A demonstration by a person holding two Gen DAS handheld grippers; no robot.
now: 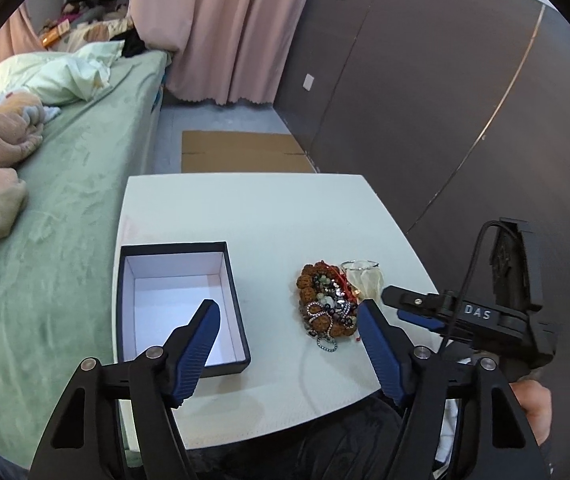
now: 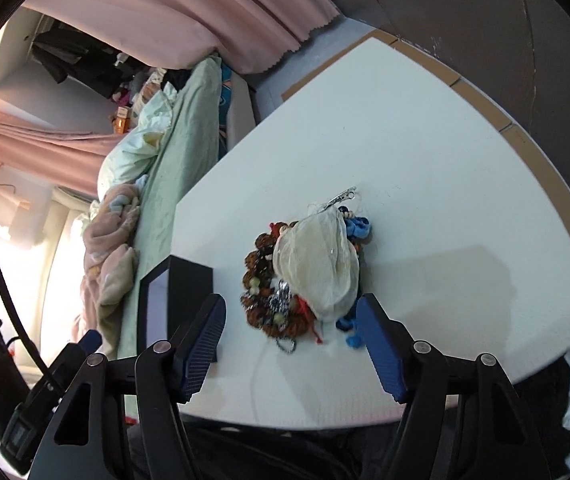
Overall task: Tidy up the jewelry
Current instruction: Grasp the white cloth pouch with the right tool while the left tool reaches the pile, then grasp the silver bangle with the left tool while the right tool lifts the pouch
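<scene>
A heap of jewelry lies on the white table: brown bead bracelets, dark and silver beads, a red cord. A sheer cream pouch rests on its right side. An empty black box with a white inside stands to the left. My left gripper is open above the table's near edge, between box and heap. My right gripper is open, just short of the heap and the pouch. The box shows at its left. Blue pieces lie by the pouch.
A bed with a green cover and crumpled bedding runs along the table's left side. Pink curtains hang behind. A dark panelled wall stands at the right. Flat cardboard lies on the floor beyond the table.
</scene>
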